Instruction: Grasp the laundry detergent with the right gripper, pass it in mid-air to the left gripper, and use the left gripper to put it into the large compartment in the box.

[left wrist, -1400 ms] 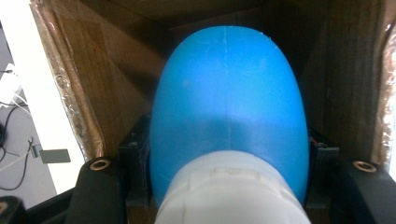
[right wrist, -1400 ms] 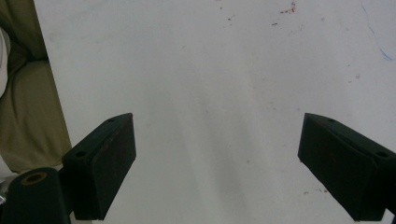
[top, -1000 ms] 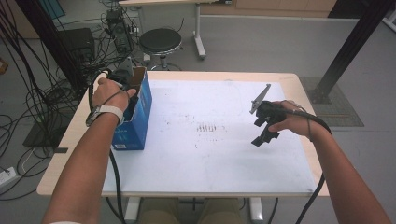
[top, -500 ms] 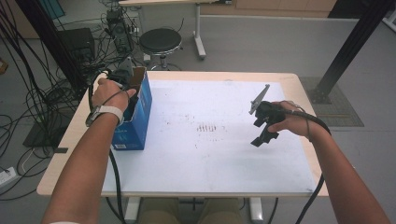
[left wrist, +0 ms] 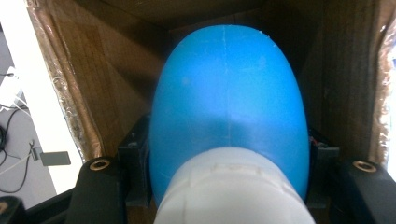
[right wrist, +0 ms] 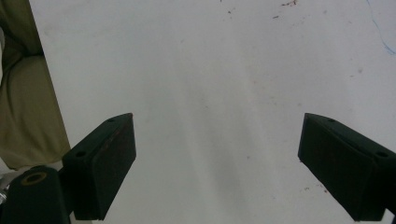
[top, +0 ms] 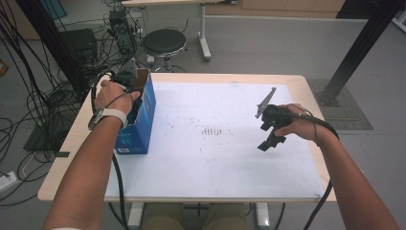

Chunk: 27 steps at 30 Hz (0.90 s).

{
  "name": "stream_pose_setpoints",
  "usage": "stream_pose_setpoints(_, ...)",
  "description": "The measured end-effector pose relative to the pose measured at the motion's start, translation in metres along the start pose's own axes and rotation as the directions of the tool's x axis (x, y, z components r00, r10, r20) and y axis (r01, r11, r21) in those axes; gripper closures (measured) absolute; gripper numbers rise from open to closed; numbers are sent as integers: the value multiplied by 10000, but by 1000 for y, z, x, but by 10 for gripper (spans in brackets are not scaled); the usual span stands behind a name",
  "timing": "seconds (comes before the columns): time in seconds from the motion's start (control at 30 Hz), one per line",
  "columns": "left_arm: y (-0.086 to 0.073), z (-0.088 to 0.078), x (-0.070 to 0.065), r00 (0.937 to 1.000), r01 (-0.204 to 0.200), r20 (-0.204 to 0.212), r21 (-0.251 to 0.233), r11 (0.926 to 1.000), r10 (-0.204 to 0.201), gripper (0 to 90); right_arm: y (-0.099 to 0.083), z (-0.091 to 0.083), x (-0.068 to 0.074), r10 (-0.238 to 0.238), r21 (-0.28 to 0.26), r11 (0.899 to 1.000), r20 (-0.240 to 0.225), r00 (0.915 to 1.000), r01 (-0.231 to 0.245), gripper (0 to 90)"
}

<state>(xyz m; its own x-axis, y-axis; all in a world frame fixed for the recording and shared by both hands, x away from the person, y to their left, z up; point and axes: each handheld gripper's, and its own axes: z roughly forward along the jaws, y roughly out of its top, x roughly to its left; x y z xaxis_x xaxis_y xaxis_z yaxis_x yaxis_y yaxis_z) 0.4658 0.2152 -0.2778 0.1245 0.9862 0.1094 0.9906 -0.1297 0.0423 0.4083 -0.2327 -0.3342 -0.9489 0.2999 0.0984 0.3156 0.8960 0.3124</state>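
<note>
A blue cardboard box [top: 139,120] stands open at the left side of the table. My left gripper [top: 128,79] reaches down into it from above. In the left gripper view its jaws press on both sides of a smooth blue rounded object [left wrist: 229,88] with a white part [left wrist: 231,191] nearest the camera, amid the box's brown inner walls [left wrist: 112,70]. My right gripper [top: 268,140] hovers over the right half of the white sheet [top: 215,163], open, with nothing between its fingers [right wrist: 105,163] but bare sheet.
The white sheet covers most of the wooden table [top: 72,148] and carries small dark specks near its middle [top: 214,131]. A black stool [top: 164,43] stands beyond the far edge. Tangled cables [top: 43,105] lie on the floor at the left, a black post [top: 356,50] at the right.
</note>
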Motion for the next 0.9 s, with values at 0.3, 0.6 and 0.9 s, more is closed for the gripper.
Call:
stream_pose_setpoints(0.3,0,0,0,10000,1,8,-35,10000,-1,371,-1,0,0,-26,-12,10000,7,10000,26,113)
stream_pose_setpoints(0.6,-1,0,0,10000,-24,31,-73,10000,24,370,-1,1,1,15,7,10000,-15,10000,-15,112)
stream_pose_setpoints(0.9,-1,0,0,9999,-34,95,-150,9999,36,364,0,2,1,-26,35,10000,-48,10000,26,112)
